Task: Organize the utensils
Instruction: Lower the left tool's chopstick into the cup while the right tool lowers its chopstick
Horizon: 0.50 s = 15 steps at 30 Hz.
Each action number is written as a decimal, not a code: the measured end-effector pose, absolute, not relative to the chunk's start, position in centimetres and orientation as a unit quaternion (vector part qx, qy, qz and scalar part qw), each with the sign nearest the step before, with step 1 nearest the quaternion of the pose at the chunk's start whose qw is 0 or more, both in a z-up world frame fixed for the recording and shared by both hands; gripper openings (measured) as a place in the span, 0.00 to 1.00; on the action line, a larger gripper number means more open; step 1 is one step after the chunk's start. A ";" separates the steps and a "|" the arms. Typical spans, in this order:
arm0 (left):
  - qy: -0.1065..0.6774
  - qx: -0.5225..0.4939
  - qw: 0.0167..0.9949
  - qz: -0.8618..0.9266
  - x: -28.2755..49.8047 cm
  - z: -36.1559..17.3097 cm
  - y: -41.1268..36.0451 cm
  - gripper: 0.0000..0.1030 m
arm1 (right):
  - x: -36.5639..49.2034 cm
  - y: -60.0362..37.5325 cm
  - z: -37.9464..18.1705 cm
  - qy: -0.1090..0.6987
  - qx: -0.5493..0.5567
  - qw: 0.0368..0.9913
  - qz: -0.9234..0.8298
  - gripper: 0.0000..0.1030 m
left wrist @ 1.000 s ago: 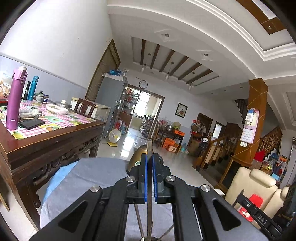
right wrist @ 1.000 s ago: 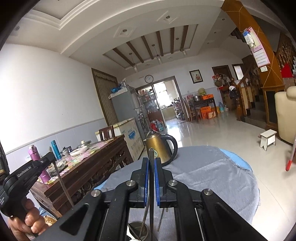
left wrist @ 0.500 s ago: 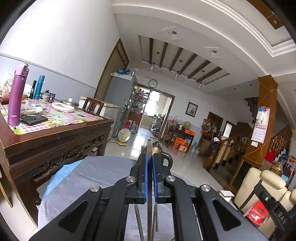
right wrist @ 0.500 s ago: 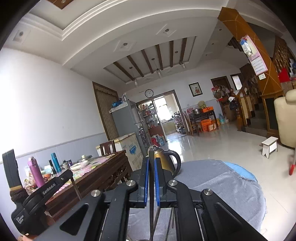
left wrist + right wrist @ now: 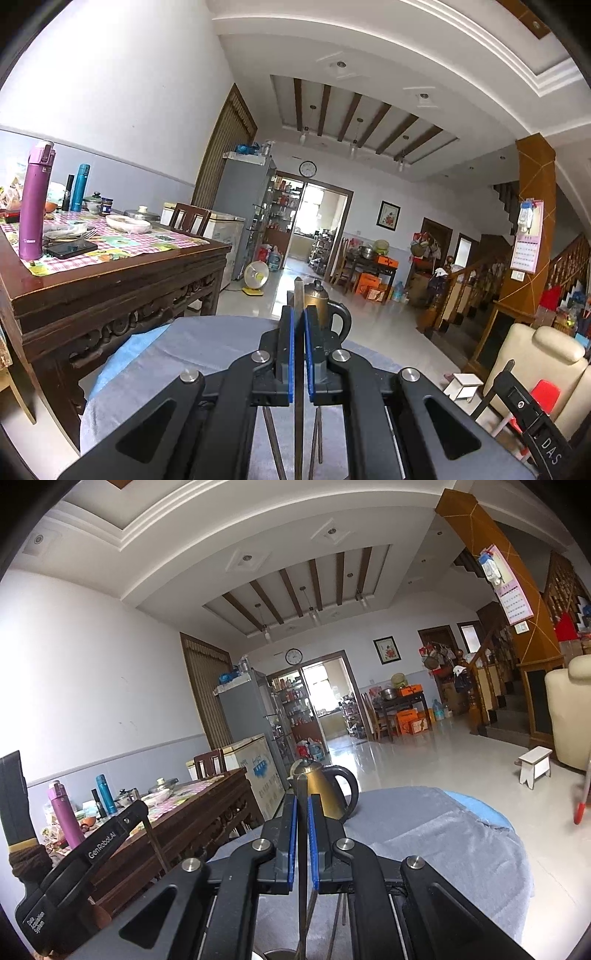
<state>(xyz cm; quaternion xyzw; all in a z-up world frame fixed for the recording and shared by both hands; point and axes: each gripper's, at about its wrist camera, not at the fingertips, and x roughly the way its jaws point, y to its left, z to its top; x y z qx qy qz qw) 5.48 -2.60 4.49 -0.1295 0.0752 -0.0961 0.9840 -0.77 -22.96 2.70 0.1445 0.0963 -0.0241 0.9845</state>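
My left gripper (image 5: 299, 321) is shut on the flat metal handle of a utensil (image 5: 298, 295) that stands upright between the blue pads (image 5: 290, 354); its working end is hidden below. My right gripper (image 5: 302, 805) is shut on a dark utensil handle (image 5: 302, 786), also upright. More thin utensil handles (image 5: 273, 443) stick up below the left gripper, and others (image 5: 334, 926) rise from the rim of a metal holder (image 5: 277, 953) at the bottom edge of the right wrist view. The left gripper also shows in the right wrist view (image 5: 147, 821) at the left, holding its utensil.
A round table with a grey cloth (image 5: 443, 834) over a blue one lies below both grippers. A brass kettle (image 5: 325, 790) stands at its far side. A dark wooden table (image 5: 110, 266) with bottles and dishes is to the left, a cream armchair (image 5: 539, 354) to the right.
Both grippers have risen and tilted upward with their utensils still clamped. The left gripper has come closer to the right one in the right wrist view.
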 end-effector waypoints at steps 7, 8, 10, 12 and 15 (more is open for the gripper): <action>0.079 -0.113 0.987 -0.080 5.1 3.2 -3.5 0.05 | -0.8 -23.4 1.7 0.109 0.153 0.982 -0.025 0.07; 0.081 -0.111 0.987 -0.079 5.0 2.9 -3.6 0.05 | -0.8 -23.3 1.6 0.111 0.153 0.982 -0.024 0.07; 0.086 -0.111 0.987 -0.079 4.9 2.6 -3.8 0.05 | -0.9 -23.2 1.4 0.113 0.152 0.982 -0.023 0.07; 0.088 -0.108 0.987 -0.079 4.7 2.4 -3.9 0.05 | -1.0 -23.2 1.2 0.114 0.153 0.981 -0.022 0.07; 0.091 -0.109 0.987 -0.077 4.6 2.1 -3.8 0.05 | -1.2 -23.0 1.1 0.118 0.155 0.981 -0.018 0.07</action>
